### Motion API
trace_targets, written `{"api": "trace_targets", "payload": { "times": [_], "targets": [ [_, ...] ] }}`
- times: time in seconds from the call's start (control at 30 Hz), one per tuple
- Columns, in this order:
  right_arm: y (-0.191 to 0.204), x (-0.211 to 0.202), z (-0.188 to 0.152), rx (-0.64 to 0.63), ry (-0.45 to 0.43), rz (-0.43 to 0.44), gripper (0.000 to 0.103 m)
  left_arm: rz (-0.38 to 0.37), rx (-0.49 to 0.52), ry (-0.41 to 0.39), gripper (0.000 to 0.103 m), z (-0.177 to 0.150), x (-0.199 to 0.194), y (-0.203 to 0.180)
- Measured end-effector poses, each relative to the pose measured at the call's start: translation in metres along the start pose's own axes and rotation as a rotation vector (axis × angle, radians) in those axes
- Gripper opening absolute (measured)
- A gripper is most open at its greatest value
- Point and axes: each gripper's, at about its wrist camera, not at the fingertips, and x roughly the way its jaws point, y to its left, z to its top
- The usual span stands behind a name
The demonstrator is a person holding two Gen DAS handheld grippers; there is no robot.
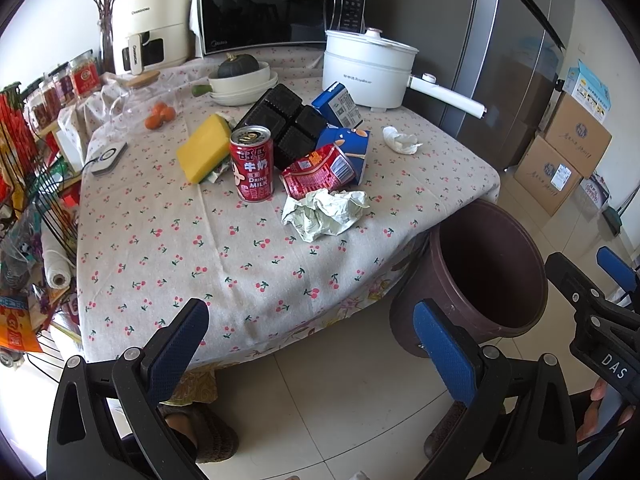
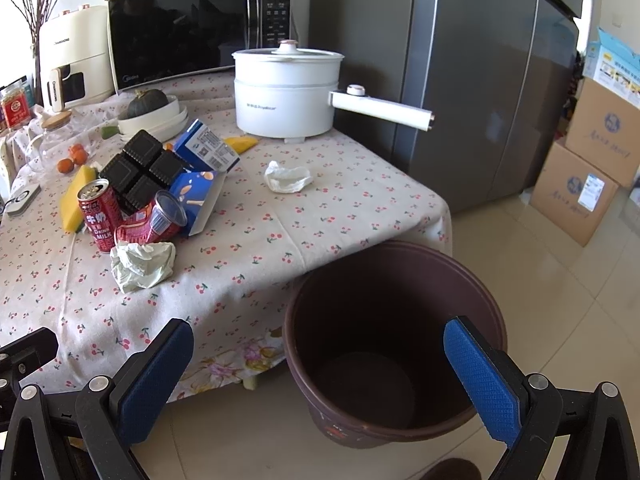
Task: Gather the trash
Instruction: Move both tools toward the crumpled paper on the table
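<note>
Both blue-padded grippers — left (image 1: 310, 344), right (image 2: 320, 376) — hang wide open and empty, level beside the round brown plastic bin (image 2: 394, 344).

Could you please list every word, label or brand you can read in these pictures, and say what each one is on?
"DRINK MILK": upright red can, below Chinese characters.
"Midea": microwave, lower left corner.
"Royalstar": white electric pot, small and partly blurred.
"DAS": right gripper body.
Too small or blurred: air fryer brand, crushed red can, blue cartons, cardboard boxes, jar labels.
</note>
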Motion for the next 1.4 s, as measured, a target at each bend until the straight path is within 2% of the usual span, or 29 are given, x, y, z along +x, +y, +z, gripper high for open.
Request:
{"api": "trace_targets", "payload": {
  "times": [0.5,0.83,1.0,1.2,1.3,1.4],
  "targets": [
    [-0.005,-0.017,0.003,0.001,-0.086,-0.011,0.103,-0.03,-0.012,-0.032,0.103,-0.003,-0.01,0.005],
    [0.0,-0.02,-0.002,-0.013,-0.042,0.02,0.103,-0.035,-0.016,-0.075,0.103,-0.001,-0.02,0.008],
    [0.005,-0.021,-0.003,-0.03,-0.033,0.024,0.103,-0.076,0.005,-0.079,0.103,0.0,-0.024,0.007],
    [0.005,-0.025,-0.001,-0.025,-0.043,0.025,0.103,-0.112,-0.016,-0.068,0.103,0.001,-0.025,0.012],
    [0.004,-0.026,0.001,-0.02,-0.05,0.022,0.103,-0.154,-0.005,-0.071,0.103,0.003,-0.024,0.017],
    [0.004,-0.025,0.006,-0.027,-0.031,0.031,0.103,-0.124,0.019,-0.078,0.103,0.007,-0.022,0.024]
  ]
}}
